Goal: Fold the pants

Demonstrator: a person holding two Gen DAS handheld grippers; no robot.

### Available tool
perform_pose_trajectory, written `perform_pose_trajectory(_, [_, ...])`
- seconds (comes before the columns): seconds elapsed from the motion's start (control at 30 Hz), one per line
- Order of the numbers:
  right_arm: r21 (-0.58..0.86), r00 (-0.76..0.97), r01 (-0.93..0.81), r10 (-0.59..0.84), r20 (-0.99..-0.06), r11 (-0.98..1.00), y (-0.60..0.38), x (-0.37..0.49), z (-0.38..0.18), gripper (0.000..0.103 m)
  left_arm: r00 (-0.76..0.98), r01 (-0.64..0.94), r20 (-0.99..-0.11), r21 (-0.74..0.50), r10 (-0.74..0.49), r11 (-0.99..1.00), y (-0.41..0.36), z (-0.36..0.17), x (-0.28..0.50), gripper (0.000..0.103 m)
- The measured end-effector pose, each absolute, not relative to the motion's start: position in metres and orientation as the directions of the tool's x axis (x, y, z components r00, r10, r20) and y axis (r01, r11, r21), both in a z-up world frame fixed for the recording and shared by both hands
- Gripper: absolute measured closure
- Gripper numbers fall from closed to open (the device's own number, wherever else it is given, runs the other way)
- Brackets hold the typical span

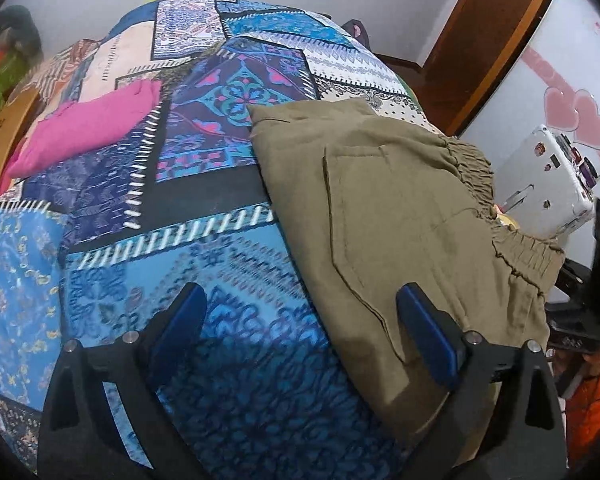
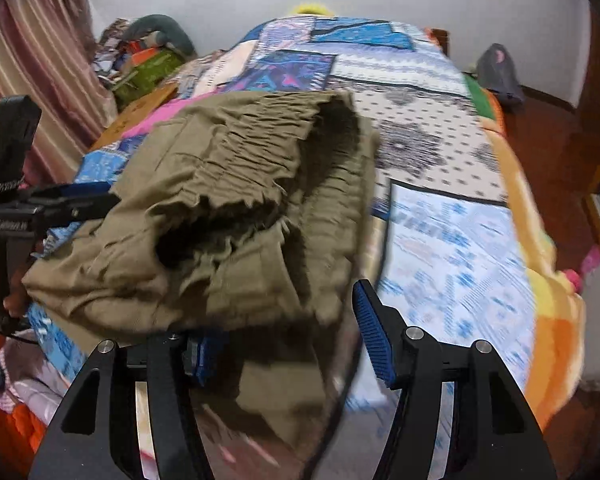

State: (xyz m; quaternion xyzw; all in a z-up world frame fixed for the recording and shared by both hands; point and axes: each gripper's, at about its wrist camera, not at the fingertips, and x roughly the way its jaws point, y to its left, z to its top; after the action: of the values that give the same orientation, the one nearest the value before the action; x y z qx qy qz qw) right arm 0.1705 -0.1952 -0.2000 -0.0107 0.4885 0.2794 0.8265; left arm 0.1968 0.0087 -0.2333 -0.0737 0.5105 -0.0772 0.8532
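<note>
The olive-green pants point(image 1: 400, 216) lie folded on the patterned bedspread point(image 1: 204, 264), elastic waistband to the right. My left gripper point(image 1: 300, 328) is open just above the bed, its right finger point(image 1: 428, 332) over the pants' near edge, its left finger over bare bedspread. In the right wrist view the pants point(image 2: 236, 208) are bunched, the waistband gaping toward me. My right gripper point(image 2: 284, 344) is open at the pants' near edge; cloth drapes over its left finger. The left gripper point(image 2: 72, 200) shows at the pants' left side.
A pink garment point(image 1: 88, 128) lies on the bed's left side. A white sewing machine point(image 1: 548, 184) stands to the right of the bed. A striped curtain point(image 2: 32, 76) and a clutter pile point(image 2: 140, 56) are on the left. A dark bag point(image 2: 500, 72) sits on the floor.
</note>
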Motion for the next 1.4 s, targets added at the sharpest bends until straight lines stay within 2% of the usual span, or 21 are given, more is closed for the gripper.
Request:
perform_pose_trajectory(0.13, [0.271,0.379,-0.441,0.451,-0.808,0.856,-0.207,0.158,-0.188,0.047,0.470,0.062,-0.863,-0.176,-0.184,0.983,0.000,-0.228,0.198,0.009])
perform_pose_trajectory(0.5, [0.289,0.347,-0.496,0.492,-0.799,0.819,-0.199,0.123,-0.189,0.045,0.507,0.132,-0.854,-0.055,-0.115,0.990,-0.013,-0.211,0.158,0.009])
perform_pose_trajectory(0.63, [0.272,0.326,-0.494,0.466,-0.823,0.826,-0.190,0.127,-0.201,0.045,0.494,0.129,-0.861,-0.067,-0.123,0.989,-0.014,-0.219,0.159,0.009])
perform_pose_trajectory(0.77, [0.315,0.337,-0.447,0.484,-0.807,0.837,-0.193,0.140,-0.208,0.045,0.493,0.154,-0.861,-0.055,-0.125,0.987,-0.016,-0.218,0.160,0.009])
perform_pose_trajectory(1.1, [0.253,0.388,-0.464,0.452,-0.804,0.849,-0.183,0.185,-0.209,0.045,0.502,0.155,-0.859,-0.025,-0.101,0.988,-0.022,-0.217,0.180,0.009])
perform_pose_trajectory(1.4, [0.179,0.451,-0.415,0.373,-0.811,0.892,-0.191,0.257,-0.223,0.045,0.497,0.135,-0.857,-0.076,-0.134,0.988,-0.029,-0.216,0.236,0.010])
